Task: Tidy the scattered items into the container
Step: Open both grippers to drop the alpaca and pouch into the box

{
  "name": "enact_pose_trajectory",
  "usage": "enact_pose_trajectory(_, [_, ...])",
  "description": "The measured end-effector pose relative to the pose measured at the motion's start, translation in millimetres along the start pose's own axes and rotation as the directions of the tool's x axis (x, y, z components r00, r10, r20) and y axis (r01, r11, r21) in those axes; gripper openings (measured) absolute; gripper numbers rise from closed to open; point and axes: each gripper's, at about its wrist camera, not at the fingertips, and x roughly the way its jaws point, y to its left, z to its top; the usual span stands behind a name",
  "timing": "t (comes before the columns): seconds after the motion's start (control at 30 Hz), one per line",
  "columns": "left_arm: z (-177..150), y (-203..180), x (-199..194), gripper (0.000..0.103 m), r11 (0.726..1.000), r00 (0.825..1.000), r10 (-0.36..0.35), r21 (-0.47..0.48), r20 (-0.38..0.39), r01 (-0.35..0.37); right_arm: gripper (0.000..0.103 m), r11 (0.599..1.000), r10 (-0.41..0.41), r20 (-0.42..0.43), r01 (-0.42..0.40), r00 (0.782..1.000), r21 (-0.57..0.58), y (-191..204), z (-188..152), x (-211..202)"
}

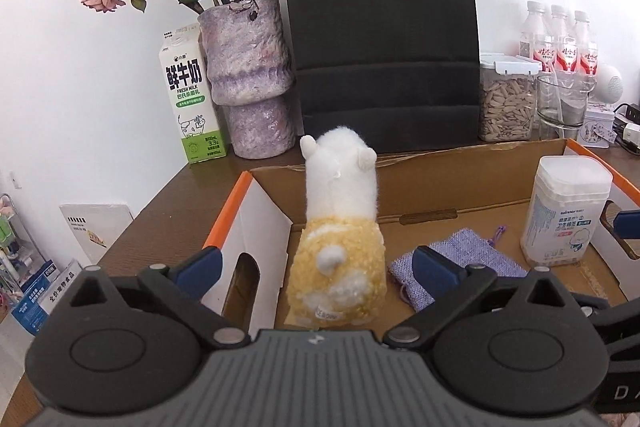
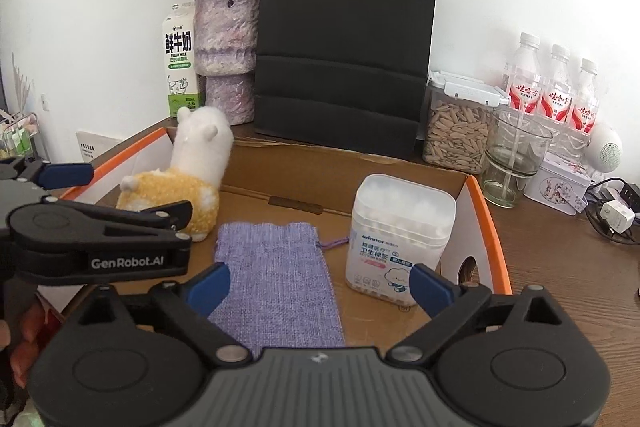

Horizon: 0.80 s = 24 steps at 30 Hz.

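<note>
While both claws stand wide apart and grip nothing, the tidying box holds three things.

Seen from the left wrist, the left claw (image 1: pixel 314 267) hovers at the near left end of the cardboard box (image 1: pixel 264 199), its two blue fingertips (image 1: pixel 200 265) spread. Between them, just ahead, an alpaca toy (image 1: pixel 338 239) stands upright on the box floor, white neck up, yellow body low, its back to the claw; the pads do not press it. Right of the claw's right fingertip lies a purple pouch (image 1: pixel 472 255), flat on the floor. Further right stands a cotton swab tub (image 1: pixel 568 207), upright near the box's right wall. Beyond the box, ahead of the claw, are a milk carton (image 1: pixel 190 95), a vase (image 1: pixel 250 75) of dried roses and a black paper bag (image 1: pixel 380 35); ahead to the right, a seed jar (image 1: pixel 508 103).

Seen from the right wrist, the right claw (image 2: pixel 320 285) hangs over the box's near edge, fingertips parted. The pouch (image 2: pixel 276 275) lies between and just ahead of them. The tub (image 2: pixel 400 235) stands just ahead of the right fingertip, apart from it. The toy (image 2: pixel 192 171) sits ahead to the left in the far left corner, with the left claw (image 2: pixel 104 195) beside it. Right of the box stand a glass (image 2: pixel 516 155) and water bottles (image 2: pixel 556 87).
</note>
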Motion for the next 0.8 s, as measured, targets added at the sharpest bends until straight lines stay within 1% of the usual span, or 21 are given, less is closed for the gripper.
enact_pose_trajectory(0.2, [2.1,2.7,-6.7,0.103,1.000,1.000,-0.002,-0.013,0.017,0.002,0.099,1.000,0.002,0.002,-0.003,1.000,0.013,-3.4,1.9,-4.4])
enact_pose_trajectory(0.3, [4.3,8.5,-18.0,0.103,0.999,0.998,0.000,-0.054,0.063,0.004,0.099,1.000,0.007,0.019,-0.007,1.000,0.025,-5.8,3.4,-11.4])
enact_pose_trajectory(0.33, [5.0,11.9,-22.7,0.103,0.997,0.997,-0.010,-0.072,0.081,0.016,0.099,1.000,0.008,0.024,-0.009,1.000,0.026,-5.9,3.4,-13.8])
enact_pose_trajectory(0.37, [5.4,15.3,-26.8,0.103,0.996,0.995,-0.021,-0.087,0.093,0.029,0.100,1.000,0.009,0.029,-0.010,1.000,0.026,-6.1,3.1,-16.0])
enact_pose_trajectory(0.47, [4.2,23.1,-37.0,0.103,0.993,0.993,-0.026,-0.113,0.112,0.038,0.100,1.000,0.009,0.048,-0.010,0.999,0.026,-6.2,1.8,-23.7])
enact_pose_trajectory(0.53, [1.3,28.0,-44.3,0.103,0.991,0.992,-0.030,-0.123,0.122,0.045,0.101,1.000,0.008,0.067,-0.010,0.998,0.025,-4.9,-0.2,-31.0])
enact_pose_trajectory(0.6, [-3.7,34.9,-55.4,0.103,0.988,0.988,-0.034,-0.145,0.149,0.056,0.103,1.000,0.005,0.094,-0.007,0.996,0.019,-3.4,-3.9,-40.7])
enact_pose_trajectory(0.67, [-8.9,41.2,-67.2,0.103,0.985,0.985,-0.034,-0.161,0.169,0.062,0.103,1.000,-0.005,0.116,0.004,0.993,0.009,-1.7,-8.5,-50.2])
enact_pose_trajectory(0.8, [-22.6,51.2,-90.1,0.103,0.981,0.980,-0.039,-0.179,0.193,0.074,0.103,1.000,-0.026,0.151,0.024,0.988,0.014,-1.0,-26.9,-72.6])
